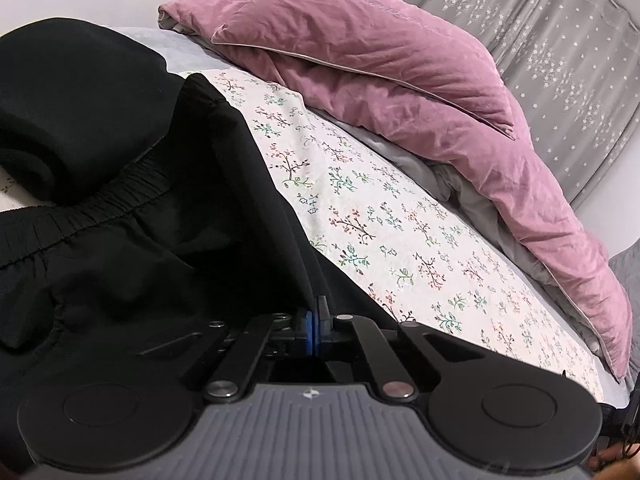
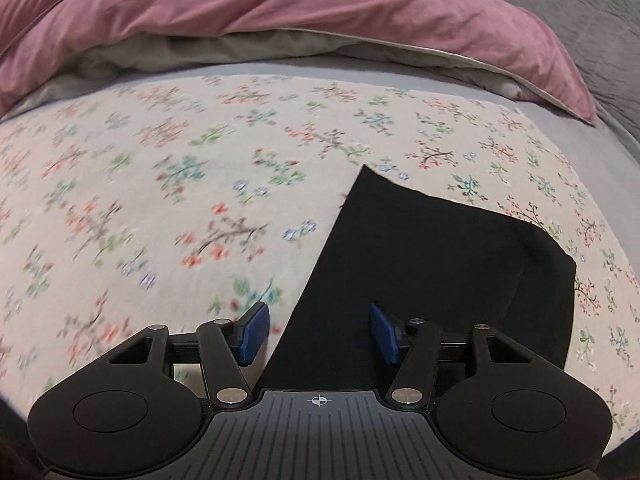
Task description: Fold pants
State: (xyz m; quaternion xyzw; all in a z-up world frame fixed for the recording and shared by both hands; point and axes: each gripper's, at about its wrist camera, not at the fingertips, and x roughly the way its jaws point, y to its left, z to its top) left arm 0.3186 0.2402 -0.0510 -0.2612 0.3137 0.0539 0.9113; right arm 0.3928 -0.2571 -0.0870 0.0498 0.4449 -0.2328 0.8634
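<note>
Pants [image 1: 120, 220], black, elastic gathered waistband [image 1: 80, 212] showing at centre left of the left wrist view, lie on a floral sheet [image 1: 380, 220] spread over the bed; cloth fills the left half of that frame, bunched into a thick roll at upper left and rising in a taut ridge toward frame centre. Left gripper [image 1: 316, 322], at lower centre of that view: jaws narrow, blue pads nearly together, pinching a fold of the black cloth that runs up from between them. Right gripper [image 2: 318, 334], at lower centre of the right wrist view: jaws moderately apart, blue pads [image 2: 254, 334] separated by a clear gap; the left pad hangs above the sheet, the right pad above black cloth; whether either pad touches the cloth cannot be told. Trouser leg end [image 2: 420, 248], a flat black panel with a straight hem and a second layer offset at its right edge, lies from lower centre toward centre right of that view, flat on the sheet. Pink duvet [image 1: 380, 72], grey-lined, heaped across the upper part of both views, behind the sheet. Grey star-patterned curtain [image 1: 560, 40], upper right of the left wrist view. Grey quilted cover [image 2: 592, 12], upper right of the right wrist view.
</note>
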